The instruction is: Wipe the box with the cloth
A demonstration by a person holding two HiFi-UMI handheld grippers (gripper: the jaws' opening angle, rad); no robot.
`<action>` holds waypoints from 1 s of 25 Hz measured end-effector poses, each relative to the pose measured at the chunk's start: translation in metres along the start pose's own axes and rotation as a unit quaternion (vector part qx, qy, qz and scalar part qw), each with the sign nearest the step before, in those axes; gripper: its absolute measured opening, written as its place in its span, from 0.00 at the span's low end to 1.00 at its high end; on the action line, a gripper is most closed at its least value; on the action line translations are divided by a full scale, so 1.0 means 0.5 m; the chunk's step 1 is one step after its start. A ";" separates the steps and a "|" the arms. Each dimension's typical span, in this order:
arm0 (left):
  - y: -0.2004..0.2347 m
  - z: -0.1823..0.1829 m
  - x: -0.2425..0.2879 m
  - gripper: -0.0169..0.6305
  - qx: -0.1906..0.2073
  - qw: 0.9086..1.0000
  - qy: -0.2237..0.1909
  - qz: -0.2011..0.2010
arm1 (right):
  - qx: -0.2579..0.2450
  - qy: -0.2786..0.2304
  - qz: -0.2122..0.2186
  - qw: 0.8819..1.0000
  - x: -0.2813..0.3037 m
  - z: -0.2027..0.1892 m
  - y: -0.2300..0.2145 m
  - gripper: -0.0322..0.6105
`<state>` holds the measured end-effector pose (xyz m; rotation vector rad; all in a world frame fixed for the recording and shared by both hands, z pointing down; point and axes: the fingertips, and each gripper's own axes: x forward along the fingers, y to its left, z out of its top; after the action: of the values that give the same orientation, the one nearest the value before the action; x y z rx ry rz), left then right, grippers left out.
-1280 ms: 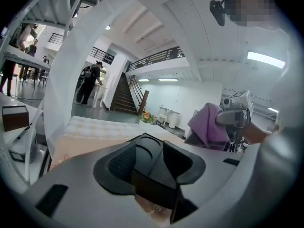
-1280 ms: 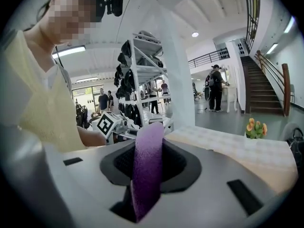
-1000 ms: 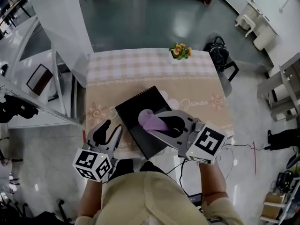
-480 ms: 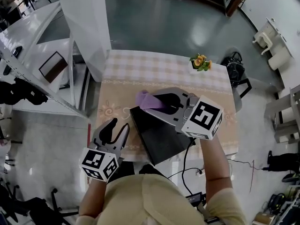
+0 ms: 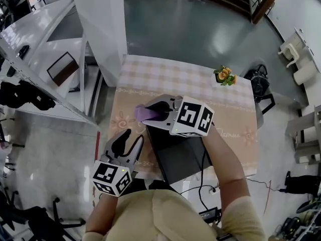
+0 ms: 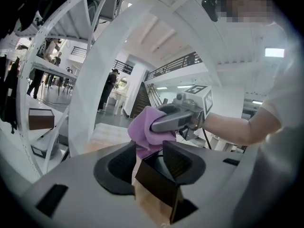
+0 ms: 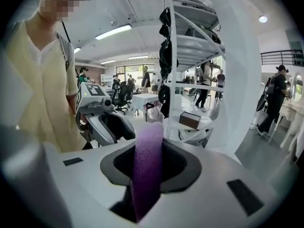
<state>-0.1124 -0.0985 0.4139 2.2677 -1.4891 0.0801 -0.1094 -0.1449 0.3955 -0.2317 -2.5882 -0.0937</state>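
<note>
**Operator:** What stands around me?

**Spotter:** A white pillar (image 5: 100, 19) rises just off the far left corner of the counter (image 5: 165, 79), with a shelf rack (image 5: 45, 44) to its left. A flower pot (image 5: 224, 76) sits at the far right corner. A black bag (image 5: 257, 80) rests just past that edge.

**Operator:** And the cloth?

**Spotter:** Your right gripper (image 5: 150, 112) pinches the purple cloth (image 5: 142, 113) between its jaws, at the far left corner of the black box (image 5: 183, 157). I can't tell whether the cloth touches the box. Your left gripper (image 5: 129, 140) is spread and holds nothing. A corner of the box shows just ahead between its jaws, with the pads off it.

**Operator:** How much room do I have?

**Spotter:** The box lies askew and reaches the counter's near edge. Beyond it, the checked stretch is open up to the flower pot. The counter's left edge runs close beside both of your grippers.
</note>
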 end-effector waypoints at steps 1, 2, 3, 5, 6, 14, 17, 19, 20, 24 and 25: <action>0.004 -0.001 0.001 0.30 -0.001 1.000 0.000 0.001 | -0.005 0.011 0.005 1.000 0.014 -0.008 0.000 0.24; 0.007 -0.003 0.002 0.30 -0.004 1.000 0.001 0.002 | -0.012 0.026 0.011 1.000 0.026 -0.017 0.000 0.24; 0.009 -0.005 0.003 0.30 -0.006 1.000 0.001 0.003 | -0.020 0.043 0.018 0.999 0.037 -0.029 0.001 0.24; 0.011 -0.011 0.006 0.30 -0.011 1.000 0.004 0.003 | -0.031 0.072 0.036 0.996 0.056 -0.055 0.002 0.24; 0.011 -0.013 0.008 0.30 -0.012 1.000 0.006 0.003 | -0.031 0.082 0.047 0.995 0.062 -0.066 0.003 0.24; 0.008 -0.020 0.019 0.29 -0.010 1.000 0.017 0.000 | 0.013 0.136 0.128 0.982 0.081 -0.139 0.006 0.24; 0.006 -0.022 0.022 0.29 -0.007 1.000 0.021 -0.002 | 0.038 0.136 0.139 0.980 0.070 -0.152 -0.001 0.24; 0.007 -0.024 0.024 0.29 -0.006 1.000 0.024 -0.003 | 0.049 0.135 0.140 0.980 0.060 -0.160 -0.006 0.23; 0.006 -0.025 0.024 0.29 -0.006 1.000 0.025 -0.003 | 0.053 0.136 0.140 0.979 0.054 -0.164 -0.009 0.23; 0.000 -0.024 0.028 0.29 -0.003 1.000 0.028 -0.009 | 0.069 0.147 0.125 0.979 0.023 -0.188 -0.025 0.23; -0.002 -0.023 0.030 0.29 -0.002 1.000 0.028 -0.010 | 0.073 0.149 0.119 0.979 0.015 -0.194 -0.030 0.23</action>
<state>-0.1034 -0.1066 0.4281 2.2581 -1.4352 0.1341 -0.0690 -0.1695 0.4820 -0.4345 -2.2387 0.1387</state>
